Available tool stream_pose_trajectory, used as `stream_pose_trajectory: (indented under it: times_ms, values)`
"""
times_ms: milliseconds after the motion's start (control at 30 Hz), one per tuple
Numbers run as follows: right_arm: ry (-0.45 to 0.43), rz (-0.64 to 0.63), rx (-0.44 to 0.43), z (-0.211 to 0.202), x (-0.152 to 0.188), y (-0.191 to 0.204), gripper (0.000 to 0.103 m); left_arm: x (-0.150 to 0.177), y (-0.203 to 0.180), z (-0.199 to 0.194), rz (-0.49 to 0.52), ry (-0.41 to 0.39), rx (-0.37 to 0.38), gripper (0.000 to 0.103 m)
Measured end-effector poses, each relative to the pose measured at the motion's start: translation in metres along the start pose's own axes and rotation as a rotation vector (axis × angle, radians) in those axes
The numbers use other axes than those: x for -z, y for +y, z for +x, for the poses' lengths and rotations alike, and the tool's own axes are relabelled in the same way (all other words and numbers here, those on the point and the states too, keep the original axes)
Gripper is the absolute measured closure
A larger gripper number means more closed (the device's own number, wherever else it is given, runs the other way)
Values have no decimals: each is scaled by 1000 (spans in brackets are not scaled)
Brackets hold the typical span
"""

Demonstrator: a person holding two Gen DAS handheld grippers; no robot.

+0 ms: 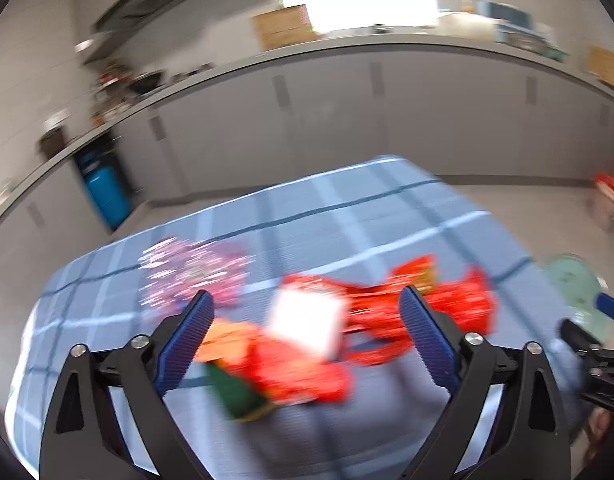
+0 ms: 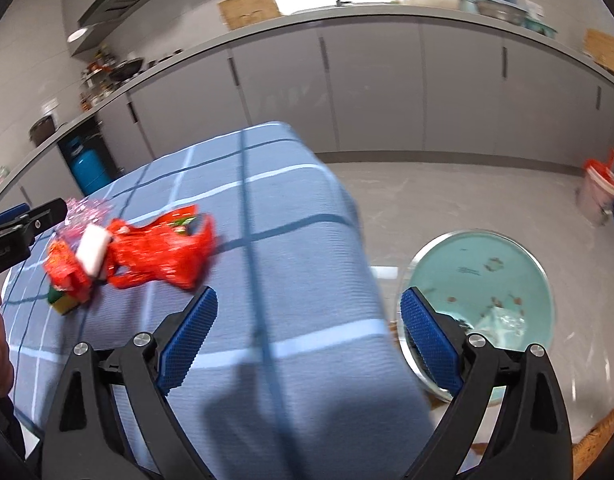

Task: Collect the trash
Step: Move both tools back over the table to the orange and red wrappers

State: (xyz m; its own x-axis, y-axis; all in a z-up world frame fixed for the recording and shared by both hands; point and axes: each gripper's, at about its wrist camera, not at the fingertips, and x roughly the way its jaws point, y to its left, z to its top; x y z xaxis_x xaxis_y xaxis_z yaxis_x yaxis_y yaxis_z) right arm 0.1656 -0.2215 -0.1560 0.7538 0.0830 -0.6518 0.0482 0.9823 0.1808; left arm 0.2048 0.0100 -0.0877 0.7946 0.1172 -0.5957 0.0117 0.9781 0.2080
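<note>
Far left on the blue checked tablecloth lies a pink glittery wrapper, its outline smeared by blur. Just right of it and nearer the camera, a small green-and-yellow box sits against an orange-red packet, with a white piece — paper or foam, cannot tell — lying on top. Next right, a crumpled red plastic bag sprawls flat, touching that cluster.

The left gripper hangs over this pile with jaws spread to full width and nothing between the pads; the trash shows in the gap but looks to be below, not touched. The right gripper is well apart from the pile, above the table's right-hand edge, jaws likewise wide and empty.

Furthest right, on the floor just beside the table, stands a round bin with a pale green liner, a few scraps and a clear wrapper already inside.

Risks, as judged: the pieces overlap, so closing on the heap may catch only the white piece or a fold of bag and drag the rest, knocking the box off the edge. Thin film can slip from the ribbed pads on the carry. The pink wrapper is easy to miss. A low approach could pinch the cloth and shift everything.
</note>
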Motion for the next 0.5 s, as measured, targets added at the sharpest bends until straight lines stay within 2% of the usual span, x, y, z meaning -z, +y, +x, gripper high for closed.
stream_pose_trajectory:
  times_ms: [100, 167, 300, 500]
  values:
    - [-4, -20, -22, 2, -2, 18, 8, 7, 32, 14, -56, 50, -67, 7]
    - [-4, -39, -40, 5, -4, 32, 8, 12, 51, 27, -102, 96, -76, 7]
    - [-4, -85, -56, 12, -8, 55, 7, 18, 70, 46, -197, 176, -27, 7]
    - [5, -102, -71, 16, -8, 65, 7, 20, 61, 59, -204, 202, 20, 7]
